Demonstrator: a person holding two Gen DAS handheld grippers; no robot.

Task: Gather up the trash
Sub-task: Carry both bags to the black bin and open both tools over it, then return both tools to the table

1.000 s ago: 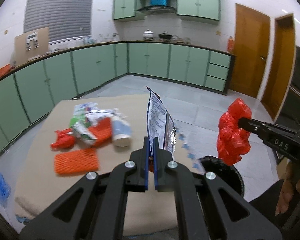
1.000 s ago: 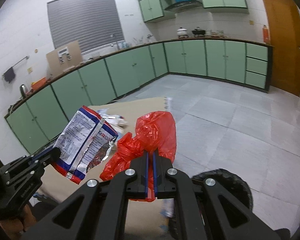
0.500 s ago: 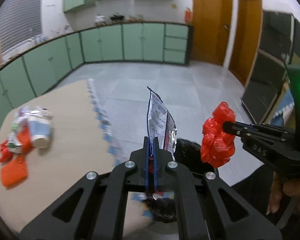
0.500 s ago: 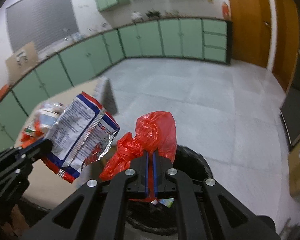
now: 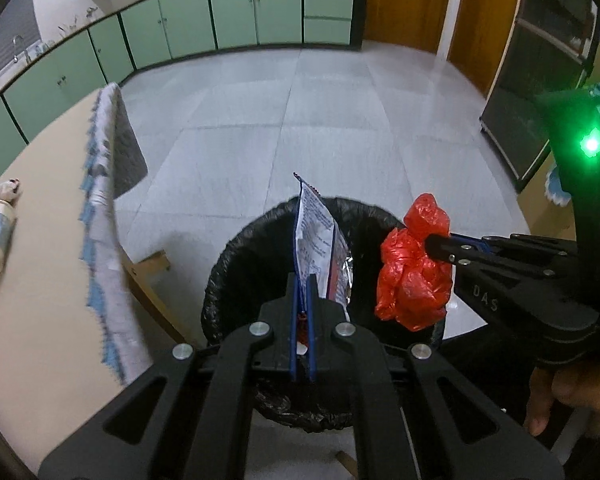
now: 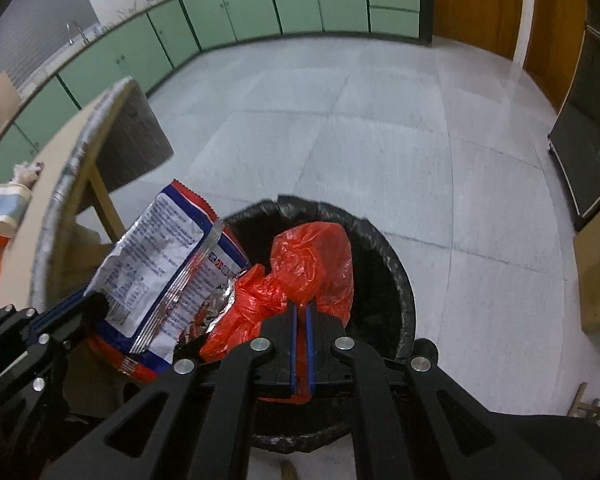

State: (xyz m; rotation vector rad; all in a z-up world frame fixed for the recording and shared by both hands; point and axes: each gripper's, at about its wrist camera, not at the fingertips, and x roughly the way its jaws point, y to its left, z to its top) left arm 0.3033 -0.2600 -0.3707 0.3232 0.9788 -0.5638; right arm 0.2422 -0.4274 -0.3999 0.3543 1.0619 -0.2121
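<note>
Left wrist view: the left gripper (image 5: 303, 280) pinches a snack wrapper (image 5: 316, 240) over the black bin (image 5: 236, 264). At right, the right gripper (image 5: 434, 245) squeezes a red bag (image 5: 412, 280), probably above the bin's rim.

Only thing I can actually read is "DAS" stamped on the side of the black right gripper (image 5: 440, 246); the print on the crinkly white-and-blue foil snack wrapper (image 6: 160, 276) is too tiny.

Green cabinets (image 5: 236, 12), wooden door (image 5: 404, 0), tiled floor (image 5: 320, 120).
</note>
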